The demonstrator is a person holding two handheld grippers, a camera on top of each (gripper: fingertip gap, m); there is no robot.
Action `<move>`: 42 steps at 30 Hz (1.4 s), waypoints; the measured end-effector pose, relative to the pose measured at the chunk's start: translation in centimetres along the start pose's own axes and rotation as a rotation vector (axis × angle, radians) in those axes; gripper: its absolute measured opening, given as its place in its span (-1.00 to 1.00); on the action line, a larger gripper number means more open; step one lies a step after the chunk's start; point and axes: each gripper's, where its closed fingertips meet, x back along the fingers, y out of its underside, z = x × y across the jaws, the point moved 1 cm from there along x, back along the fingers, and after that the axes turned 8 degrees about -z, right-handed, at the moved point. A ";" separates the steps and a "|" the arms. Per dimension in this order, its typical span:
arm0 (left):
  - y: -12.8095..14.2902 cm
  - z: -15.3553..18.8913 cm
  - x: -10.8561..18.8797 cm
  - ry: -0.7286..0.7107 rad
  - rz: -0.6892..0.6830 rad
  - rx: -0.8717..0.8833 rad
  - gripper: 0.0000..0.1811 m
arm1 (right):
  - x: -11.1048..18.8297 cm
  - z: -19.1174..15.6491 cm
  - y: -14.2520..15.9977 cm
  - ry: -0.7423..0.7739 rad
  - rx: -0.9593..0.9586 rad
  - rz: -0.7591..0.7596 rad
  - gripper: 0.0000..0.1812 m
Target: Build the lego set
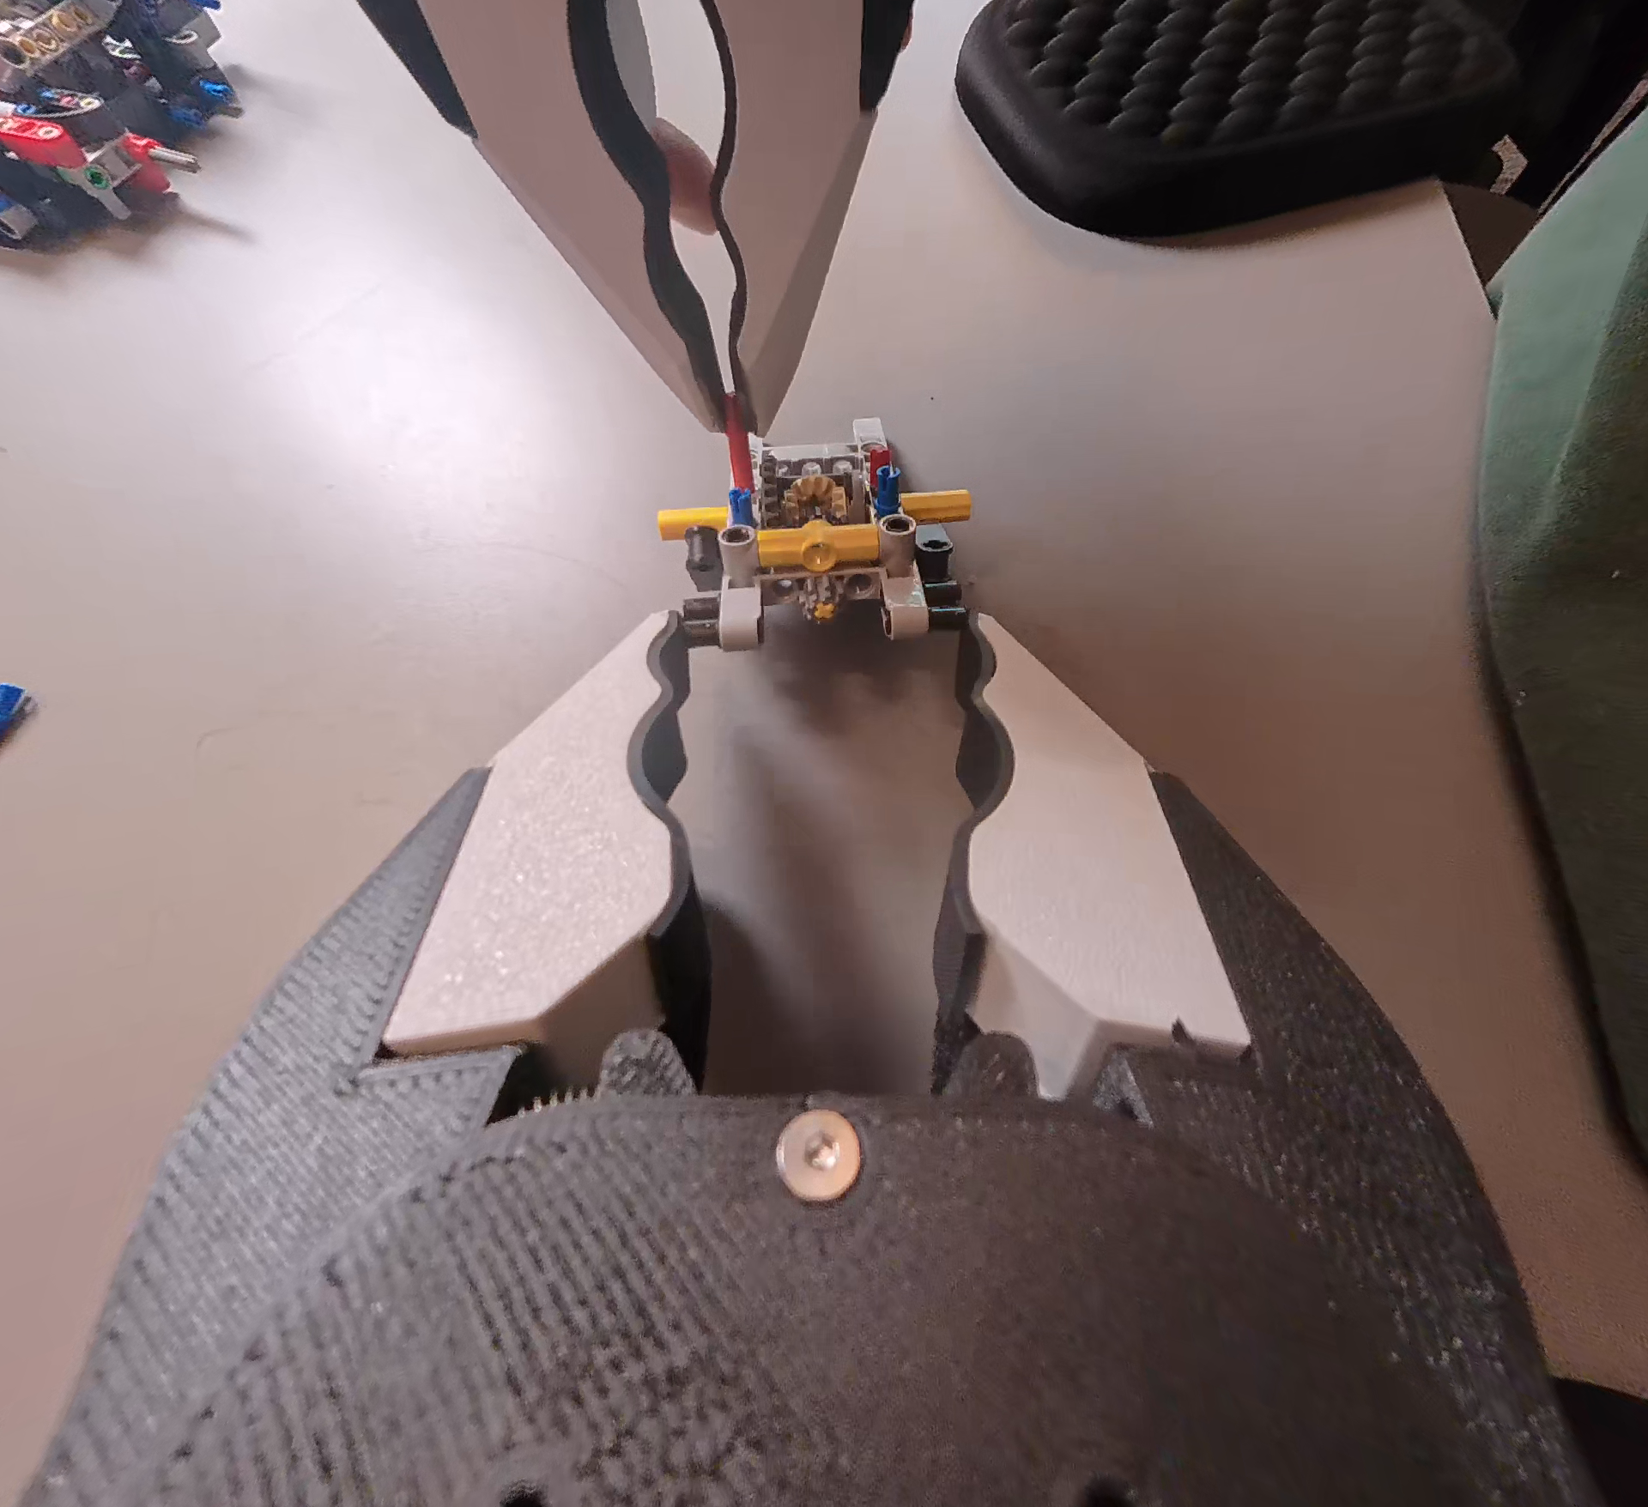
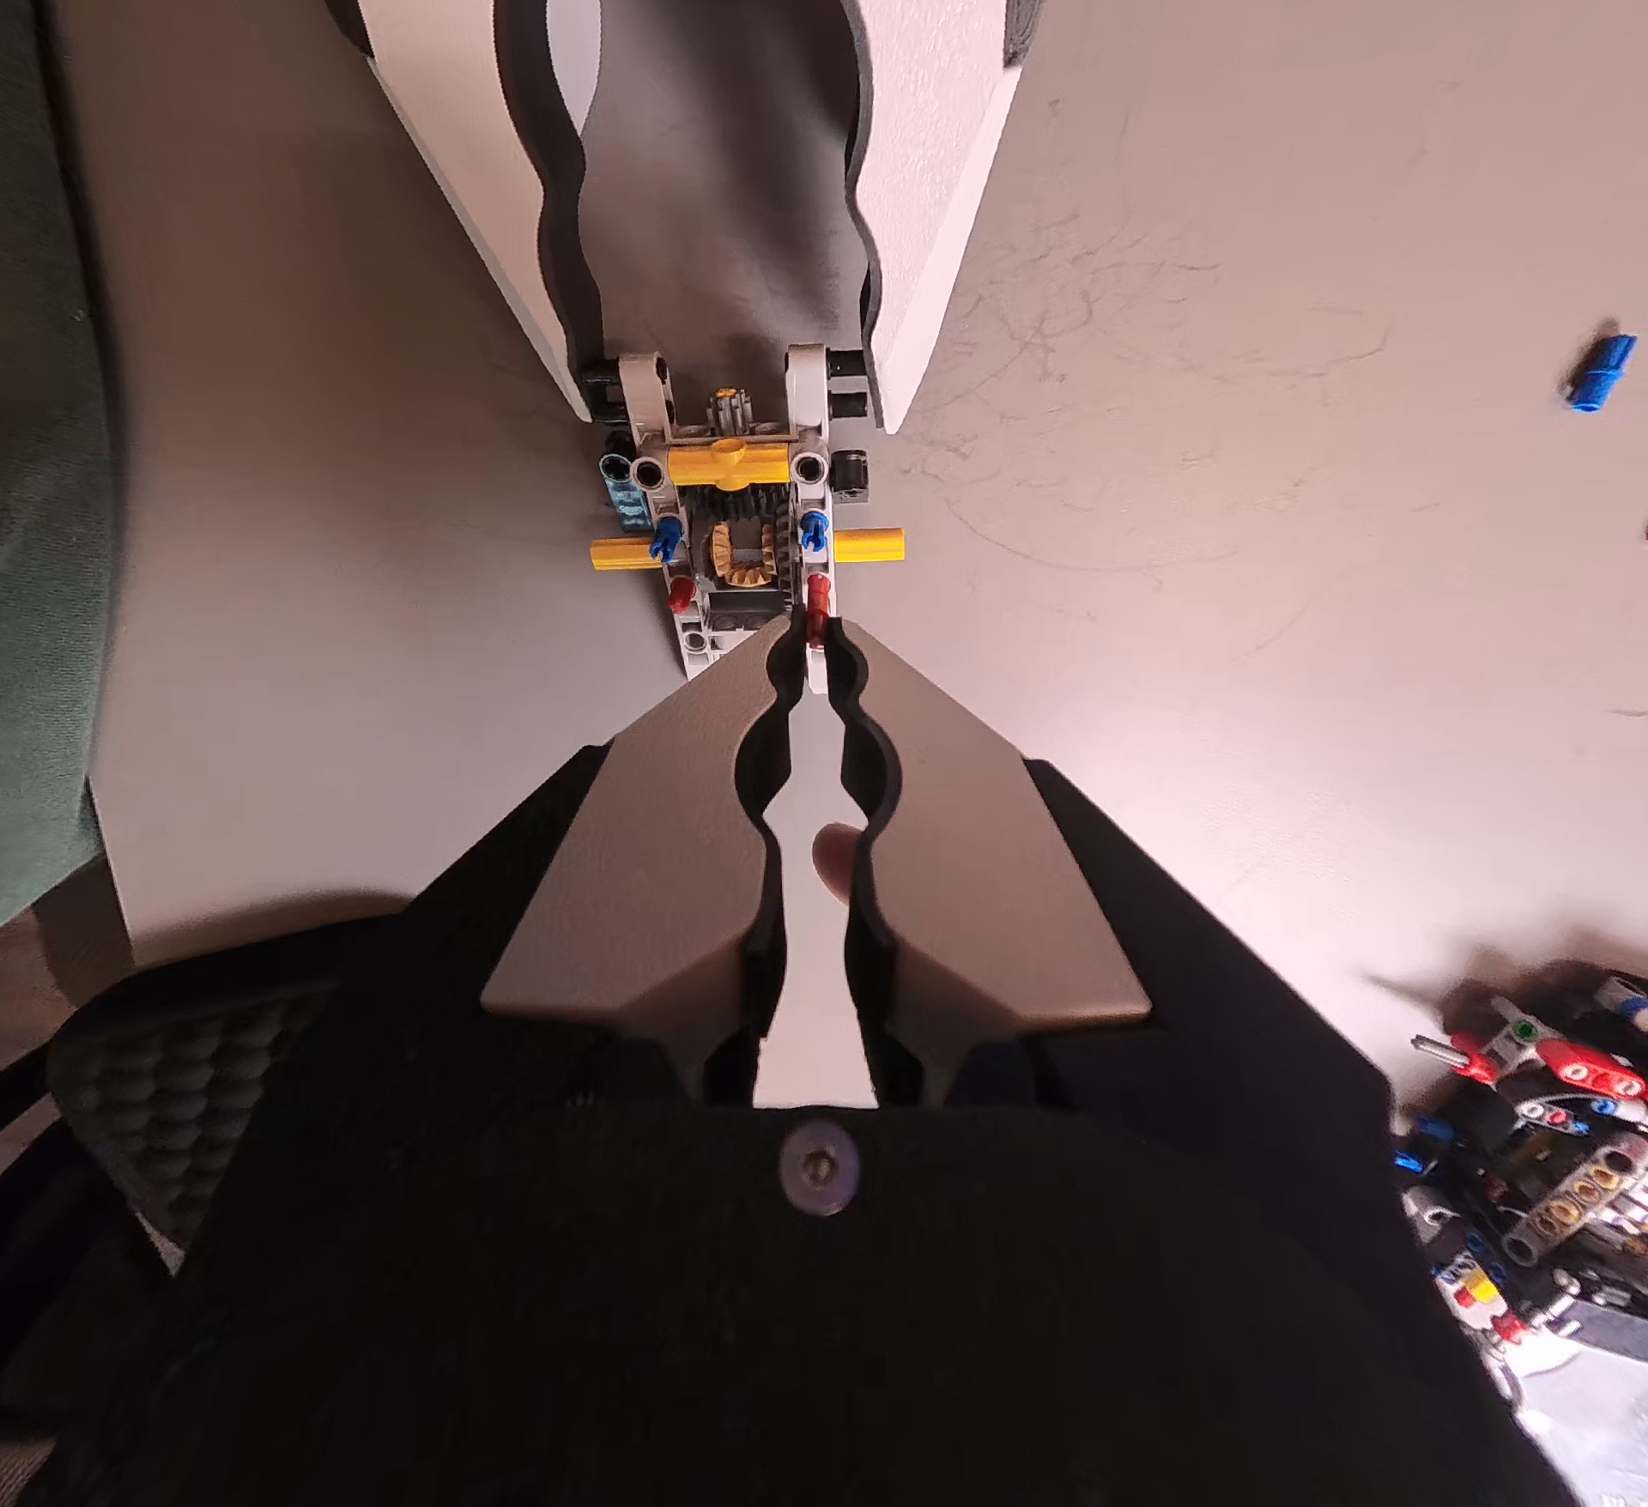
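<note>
Surface: a plain pale-grey desk [image 1: 267, 483], matt, lightly scuffed in the right wrist view. A black dimpled pad [image 1: 1240, 73] lies beyond and to the right of the left tool; a dark green fabric mass [image 1: 1587, 573] sits at the desk edge on that same side.

Largest build item: one partly built black, red and blue brick assembly with a tan-holed beam [image 1: 98, 64], well apart to the far left of the left tool.

Task item: one small grey frame sub-assembly holding tan and black gears, yellow cross pieces and blue and red pins [image 1: 820, 537], flat on the desk directly between the two tool tips. Judged light and rigid, but the pins and axles are push-fit and could shift under side load.

Left tool [image 1: 825, 635]: spread wide, fingertips bracketing the near end of the frame at the black side pins; firm contact cannot be confirmed. The grey side beams look the soundest place to hold.

Right tool [image 2: 810, 626]: pressed together, pinching one slim red axle pin [image 2: 818, 604] at the frame's corner nearest it. Smooth and thin, it is judged liable to slip or tilt unless held square.

Count on the frame: two blue pins, two yellow axle ends, one yellow connector, one further red pin. Loose: one blue pin [image 2: 1601, 374] well off to the right of the right tool.
</note>
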 end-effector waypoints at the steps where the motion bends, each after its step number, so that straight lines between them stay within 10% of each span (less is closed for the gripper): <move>1: 0.0 0.0 0.0 -0.001 -0.003 -0.001 -0.34 | 0.0 0.0 0.0 0.003 0.003 -0.004 -0.97; 26: -0.2 0.1 0.2 0.026 0.023 0.022 -0.34 | 0.1 -0.1 0.0 0.147 0.353 0.030 -0.96; 42: -0.2 0.4 0.2 0.010 0.022 0.004 -0.34 | 0.0 -0.5 0.1 0.121 0.196 -0.044 -0.97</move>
